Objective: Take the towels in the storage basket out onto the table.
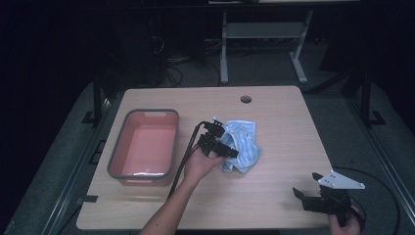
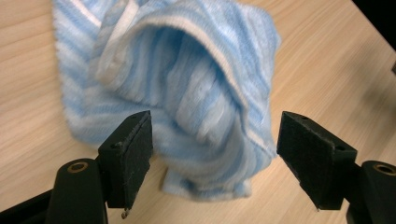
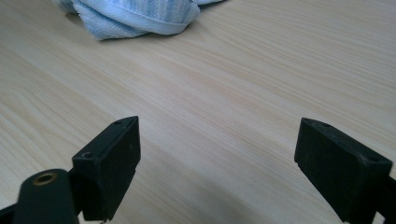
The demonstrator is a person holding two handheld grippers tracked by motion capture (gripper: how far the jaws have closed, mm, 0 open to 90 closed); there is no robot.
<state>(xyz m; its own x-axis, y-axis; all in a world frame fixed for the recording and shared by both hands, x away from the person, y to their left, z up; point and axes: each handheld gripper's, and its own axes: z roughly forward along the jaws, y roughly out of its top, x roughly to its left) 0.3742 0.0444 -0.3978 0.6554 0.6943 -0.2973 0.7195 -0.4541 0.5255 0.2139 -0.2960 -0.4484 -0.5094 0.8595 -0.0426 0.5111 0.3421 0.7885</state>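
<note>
Jaws stand wide apart on both tools, gripping nothing. Across the bench point(image 1: 274, 196), a pale wooden top, the biggest item is the pink tub point(image 1: 126, 147) with its grey rim, sitting at the left and holding no cloth. Just right of it lies the blue striped towel point(image 1: 243, 142), crumpled in a loose heap near the middle of the bench and well apart from the tub's inside. The left gripper point(image 1: 226, 147) hangs right over the towel's near edge; in the left gripper view its jaws straddle a raised fold of the towel point(image 2: 196, 93) without pinching it. The right gripper point(image 1: 306, 188) rests near the bench's front right corner, well away, pointed toward the cloth. Judging by this, the grasp is about to begin: the towel is not yet lifted, and any move into the tub is left.
</note>
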